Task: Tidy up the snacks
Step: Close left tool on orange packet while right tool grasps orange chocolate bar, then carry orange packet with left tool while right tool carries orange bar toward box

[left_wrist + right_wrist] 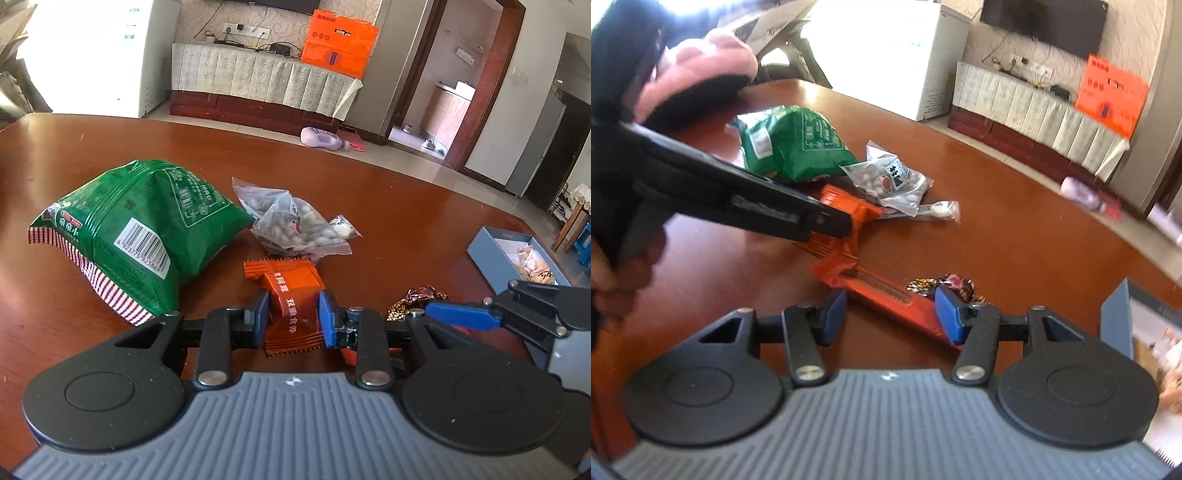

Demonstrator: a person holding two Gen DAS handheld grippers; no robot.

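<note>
My left gripper (293, 317) is shut on an orange snack packet (295, 284), its blue pads pressing the wrapper's two sides just above the brown table (406, 221). In the right wrist view that gripper (846, 221) reaches in from the left with the same packet (857, 212). My right gripper (892, 315) stands open over a second orange packet (882, 295) lying flat on the table; its left pad is clear of the wrapper. A foil-wrapped candy (955, 286) lies just beyond the right pad.
A big green snack bag (136, 229) lies at the left, with clear bags of nuts (295, 221) beside it and a small white sachet (942, 208). A grey-blue open box (484, 247) holding pale snacks sits at the table's right edge. A hand in a pink sleeve (701, 74) holds the left gripper.
</note>
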